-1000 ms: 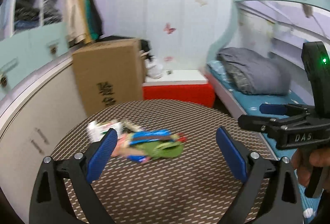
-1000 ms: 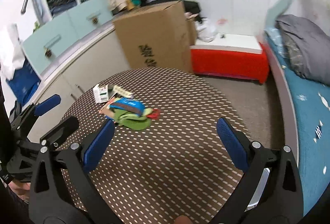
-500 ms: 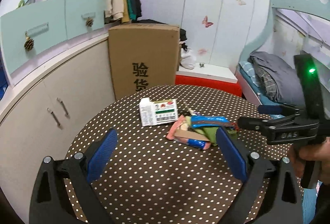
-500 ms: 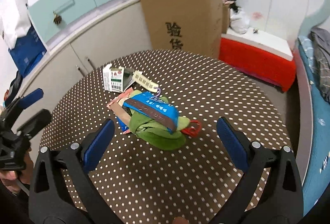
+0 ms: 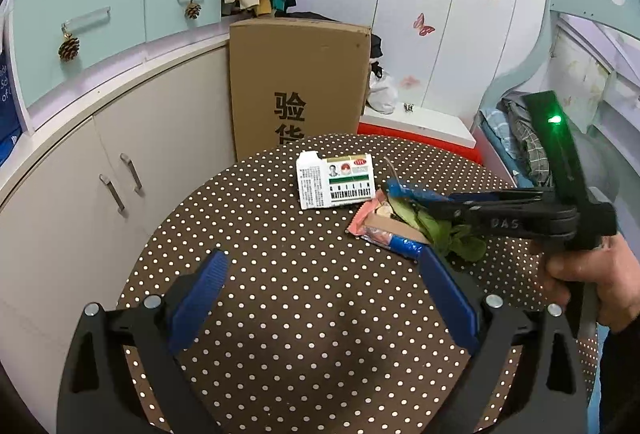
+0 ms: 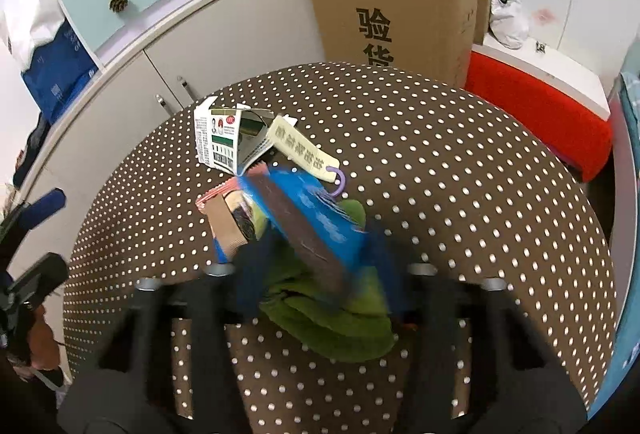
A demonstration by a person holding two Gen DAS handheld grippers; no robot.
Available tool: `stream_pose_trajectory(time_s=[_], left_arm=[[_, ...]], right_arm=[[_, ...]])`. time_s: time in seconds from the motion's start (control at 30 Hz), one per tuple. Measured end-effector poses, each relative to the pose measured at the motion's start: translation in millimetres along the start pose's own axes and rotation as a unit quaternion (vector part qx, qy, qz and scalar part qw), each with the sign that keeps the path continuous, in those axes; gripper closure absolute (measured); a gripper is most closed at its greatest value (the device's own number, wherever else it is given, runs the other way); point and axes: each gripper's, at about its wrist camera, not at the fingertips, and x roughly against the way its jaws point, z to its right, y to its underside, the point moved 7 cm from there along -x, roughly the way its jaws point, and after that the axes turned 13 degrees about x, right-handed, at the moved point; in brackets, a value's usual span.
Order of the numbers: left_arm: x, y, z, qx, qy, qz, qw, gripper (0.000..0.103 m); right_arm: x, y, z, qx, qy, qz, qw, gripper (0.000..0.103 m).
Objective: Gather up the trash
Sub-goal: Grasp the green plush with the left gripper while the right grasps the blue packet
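A pile of trash lies on the round dotted table (image 5: 280, 274): a white carton (image 5: 335, 180), a pink wrapper (image 5: 370, 226), a blue snack wrapper (image 6: 308, 210) and green leafy scraps (image 6: 336, 318). My right gripper (image 6: 316, 274) has its blurred jaws narrowed around the blue wrapper and green scraps; in the left wrist view it (image 5: 404, 194) reaches into the pile from the right. My left gripper (image 5: 320, 294) is open and empty, above the table short of the pile. A cream tag (image 6: 304, 150) with a purple hook lies beside the carton (image 6: 224, 138).
A tall cardboard box (image 5: 298, 82) stands behind the table. White cabinets (image 5: 100, 174) curve along the left. A red-sided bench (image 6: 540, 102) and a bed (image 5: 516, 138) are at the right.
My right gripper moved in onto the pile and its jaws closed in around the blue wrapper and green scraps. My left gripper swung left and drew nearer the table.
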Motion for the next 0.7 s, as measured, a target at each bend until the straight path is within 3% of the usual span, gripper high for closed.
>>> stream_pose_trajectory(time_s=[0.4,0.7], left_arm=[[-7.3,13.2,30.9,-0.02,0.019,-0.014,0.9995,0.009],[-32.1,14.9,63.0,-0.075,0.026,-0.022,0.9966,0.009]], right_arm=[[47.7,39.0,5.7,-0.029,0.018,0.023,0.999,0.081],[64.1,69.2,6.1,-0.038,0.04,0.004,0.998,0.081]])
